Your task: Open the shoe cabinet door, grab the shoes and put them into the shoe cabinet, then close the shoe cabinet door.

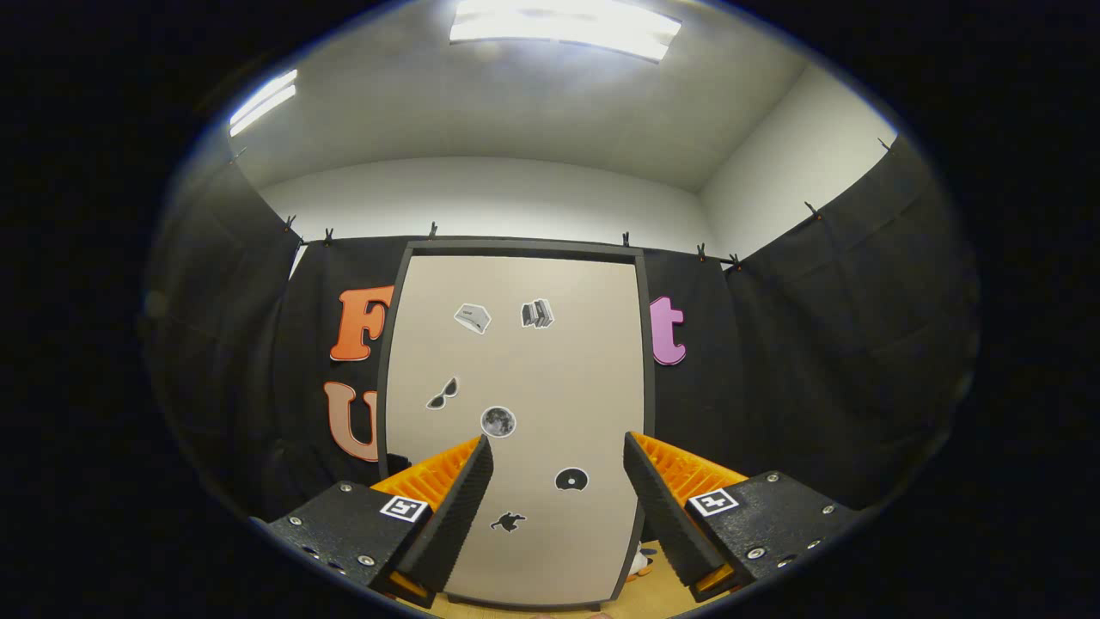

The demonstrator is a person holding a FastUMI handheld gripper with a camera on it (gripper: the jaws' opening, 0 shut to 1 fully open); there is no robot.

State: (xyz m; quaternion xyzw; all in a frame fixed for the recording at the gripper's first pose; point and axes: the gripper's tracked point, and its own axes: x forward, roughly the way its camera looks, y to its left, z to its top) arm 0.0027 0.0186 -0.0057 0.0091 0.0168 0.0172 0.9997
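We face the shoe cabinet (516,413) head-on, its beige door (550,378) shut inside a dark frame and dotted with 6 small stickers. Our gripper (559,494) is held level with its 2 fingers spread wide and empty, the door's lower half framed between them but well ahead. We judge this squares us up for opening the door. Something small sits on the wooden floor (657,593) by the door's lower corner; we cannot tell what.
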